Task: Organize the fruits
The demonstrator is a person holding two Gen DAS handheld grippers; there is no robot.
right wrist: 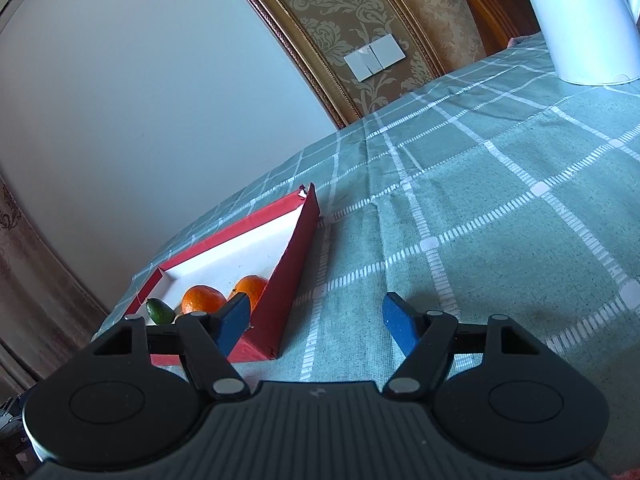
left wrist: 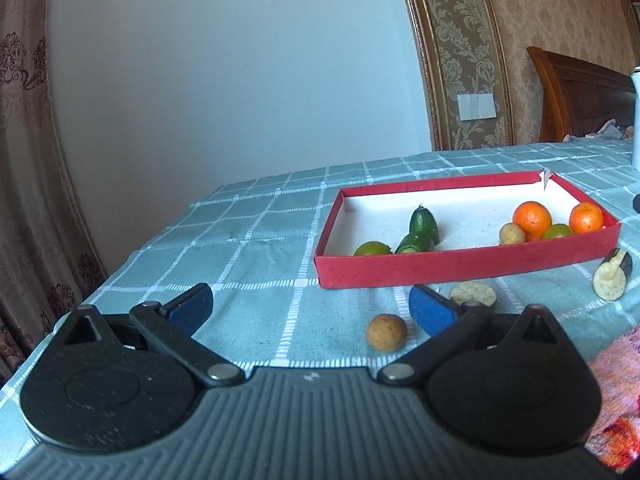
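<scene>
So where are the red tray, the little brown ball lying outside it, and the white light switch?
red tray [left wrist: 460, 270]: left wrist view, on its front wall.
brown ball [left wrist: 387, 332]: left wrist view, on its middle.
light switch [left wrist: 477, 106]: left wrist view, on its plate.

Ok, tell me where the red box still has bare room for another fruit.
The middle of the red box is bare white floor, between the dark green fruits on the left and the oranges on the right. The back strip along the far wall is free too. The right front corner is crowded.
</scene>
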